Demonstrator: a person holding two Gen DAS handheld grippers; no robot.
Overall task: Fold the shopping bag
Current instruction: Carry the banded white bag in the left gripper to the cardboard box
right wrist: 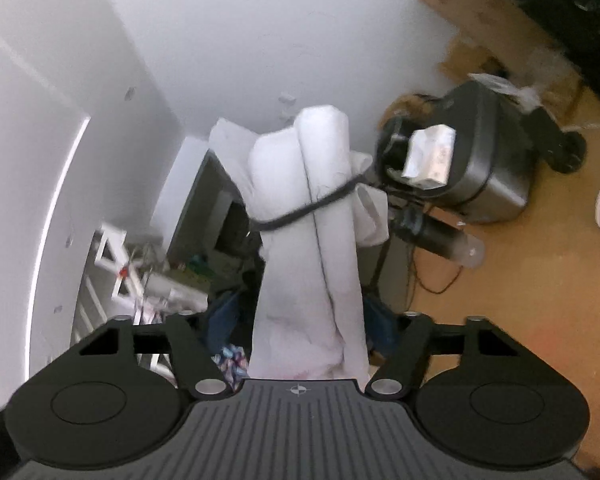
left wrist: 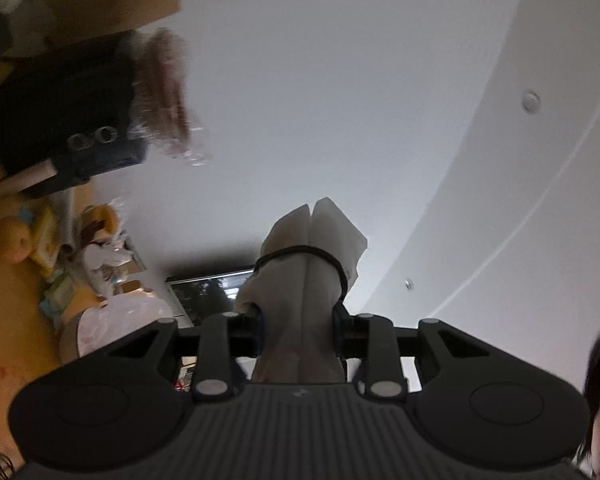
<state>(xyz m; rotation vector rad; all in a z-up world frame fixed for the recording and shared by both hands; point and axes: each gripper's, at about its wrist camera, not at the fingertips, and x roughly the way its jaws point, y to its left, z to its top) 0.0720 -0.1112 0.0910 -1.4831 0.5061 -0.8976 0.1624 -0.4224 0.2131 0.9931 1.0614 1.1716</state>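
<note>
both grippers (left wrist: 300, 320) (right wrist: 308, 320) clamp the white bag (left wrist: 308, 280); 1 orange (left wrist: 10, 242) and boxes nearby.

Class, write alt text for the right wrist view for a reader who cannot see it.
A rolled white shopping bag, bound by a black elastic band, stands between the fingers of the right tool, seen from just behind them. Beyond it, the left tool also reaches the roll, with a white wall behind and a wooden surface at right.
</note>
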